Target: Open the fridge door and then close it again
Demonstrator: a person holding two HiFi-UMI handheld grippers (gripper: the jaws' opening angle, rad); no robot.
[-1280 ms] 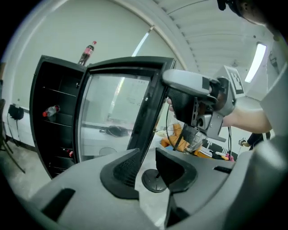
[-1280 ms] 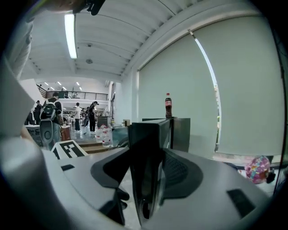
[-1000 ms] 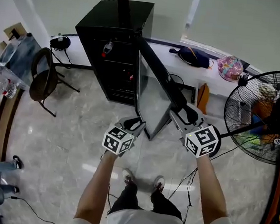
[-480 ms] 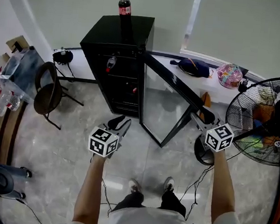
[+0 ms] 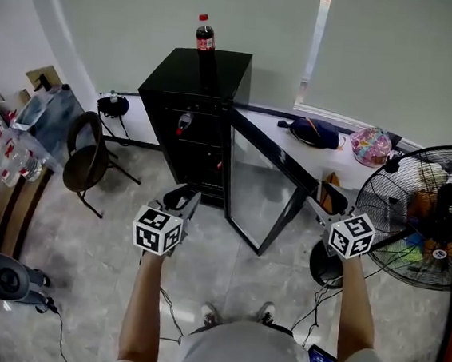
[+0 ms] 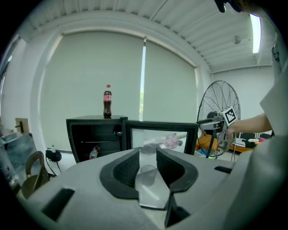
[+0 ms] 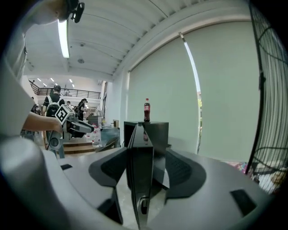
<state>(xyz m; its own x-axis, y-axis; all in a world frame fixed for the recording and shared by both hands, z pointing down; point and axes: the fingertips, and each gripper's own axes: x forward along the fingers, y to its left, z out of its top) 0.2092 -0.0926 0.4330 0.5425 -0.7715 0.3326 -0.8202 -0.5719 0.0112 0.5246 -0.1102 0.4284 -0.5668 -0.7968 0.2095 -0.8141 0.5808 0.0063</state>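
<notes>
A black fridge (image 5: pixel 194 100) stands by the wall with a cola bottle (image 5: pixel 204 33) on top. Its glass door (image 5: pixel 265 188) is swung wide open to the right. My right gripper (image 5: pixel 325 196) is at the door's free edge. In the right gripper view the door edge (image 7: pixel 139 179) runs between the jaws of the right gripper (image 7: pixel 143 166), which have just been opening; a gap shows beside the edge. My left gripper (image 5: pixel 186 196) hangs in front of the fridge, apart from it. In its own view the left gripper (image 6: pixel 147 155) has a narrow gap and holds nothing.
A large floor fan (image 5: pixel 427 213) stands close behind my right hand. A chair (image 5: pixel 87 162) is left of the fridge. A dark bag (image 5: pixel 311 133) and a pink bundle (image 5: pixel 370 143) lie on the window ledge. Cables trail over the floor near my feet.
The door has swung further open to the right with my right gripper at its edge. My left gripper has risen and drifted left, away from the door.
</notes>
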